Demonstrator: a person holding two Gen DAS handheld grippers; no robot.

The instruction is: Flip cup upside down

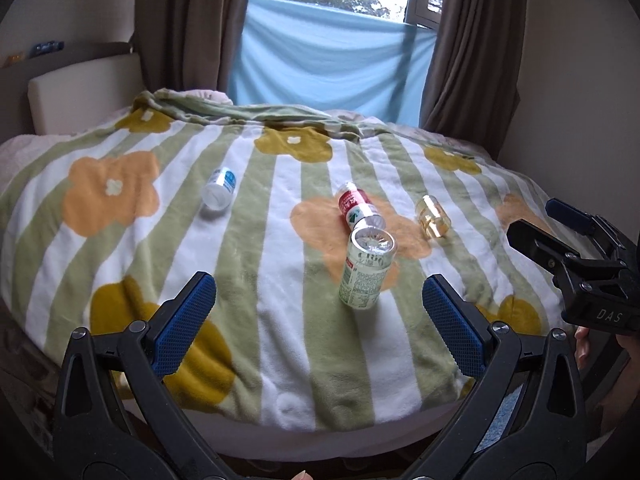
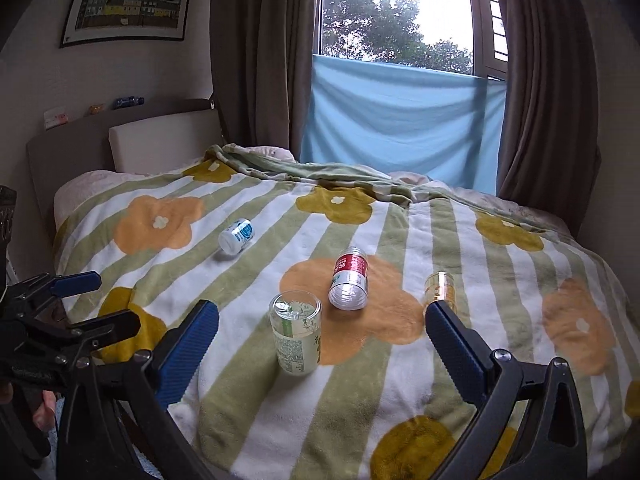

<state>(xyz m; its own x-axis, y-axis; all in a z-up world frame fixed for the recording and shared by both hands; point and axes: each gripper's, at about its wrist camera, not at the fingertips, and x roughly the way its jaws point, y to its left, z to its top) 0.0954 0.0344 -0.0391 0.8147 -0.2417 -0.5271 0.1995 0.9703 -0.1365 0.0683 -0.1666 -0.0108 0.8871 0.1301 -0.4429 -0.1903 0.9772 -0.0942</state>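
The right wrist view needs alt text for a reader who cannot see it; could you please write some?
Four small cups sit on a flower-patterned striped blanket on a bed: a green-labelled cup standing nearest, a red-labelled cup tipped over, an amber cup and a blue-labelled cup. The right tongs are open and empty; the left tongs are at the left edge.
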